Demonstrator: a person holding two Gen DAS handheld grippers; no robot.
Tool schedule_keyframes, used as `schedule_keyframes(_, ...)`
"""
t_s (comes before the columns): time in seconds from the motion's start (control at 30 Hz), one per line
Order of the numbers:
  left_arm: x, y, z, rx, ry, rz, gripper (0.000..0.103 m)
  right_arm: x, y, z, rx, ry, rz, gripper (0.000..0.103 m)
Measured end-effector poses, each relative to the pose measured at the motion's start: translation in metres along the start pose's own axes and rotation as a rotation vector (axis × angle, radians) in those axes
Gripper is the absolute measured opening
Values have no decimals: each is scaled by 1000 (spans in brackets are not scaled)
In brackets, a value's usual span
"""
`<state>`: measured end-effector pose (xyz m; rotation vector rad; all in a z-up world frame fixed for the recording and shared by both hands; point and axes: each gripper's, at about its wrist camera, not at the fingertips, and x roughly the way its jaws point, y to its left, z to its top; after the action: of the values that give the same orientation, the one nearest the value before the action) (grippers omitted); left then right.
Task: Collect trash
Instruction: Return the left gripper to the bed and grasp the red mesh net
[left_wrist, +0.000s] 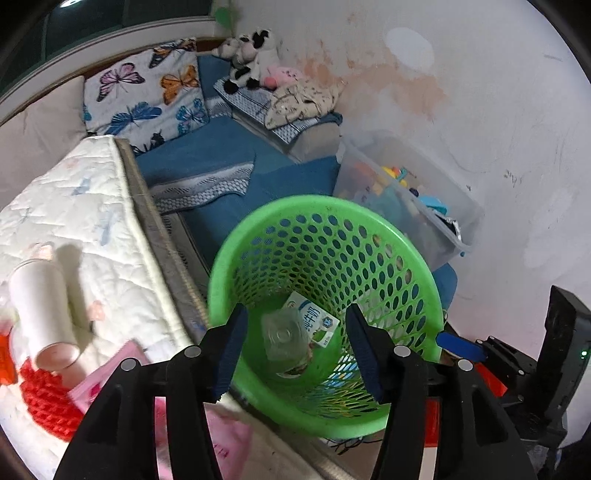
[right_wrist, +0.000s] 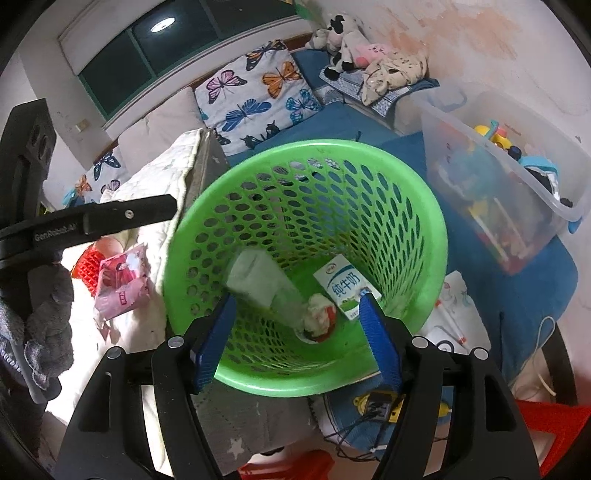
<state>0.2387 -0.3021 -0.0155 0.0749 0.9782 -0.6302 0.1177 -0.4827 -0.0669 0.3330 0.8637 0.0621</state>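
Note:
A green perforated basket (left_wrist: 295, 202) (right_wrist: 306, 144) stands on the floor beside the bed. At its bottom lie a white and blue milk carton (left_wrist: 320, 320) (right_wrist: 345, 290) and a clear plastic bottle (left_wrist: 283, 341) (right_wrist: 264, 284), blurred in the right wrist view. My left gripper (left_wrist: 297, 308) hangs open above the basket's mouth, nothing between its blue pads. My right gripper (right_wrist: 298, 297) is also open over the basket, its pads empty. On the white quilt to the left lie a white paper cup (left_wrist: 40, 314) and a pink wrapper (right_wrist: 122, 280).
A red knitted item (left_wrist: 44, 398) lies on the quilt (left_wrist: 92, 206). A clear plastic bin of toys (right_wrist: 498, 192) stands right of the basket by the wall. Butterfly pillows (left_wrist: 147, 92), plush toys (left_wrist: 251, 55) and blue bedding fill the back. Cables and a red object (right_wrist: 554, 432) are on the floor.

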Motion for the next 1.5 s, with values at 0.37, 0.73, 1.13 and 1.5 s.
schedule_keyframes(0.37,-61,57,-19,-98,-96,114,53,-3,33,3,-59,-13,40,74)
schedule_keyframes(0.73,-87,133,-49,-255,-120,290,57,1,65,5,-110,-6,84,74)
schedule_keyframes(1.13,-65,170,-72,-346,-46,326,59,8,93,7,-153,7,120,76)
schedule_keyframes(1.5,-48,189,-81,-406,-17,254,47,19,117,8,-186,28,159,82)
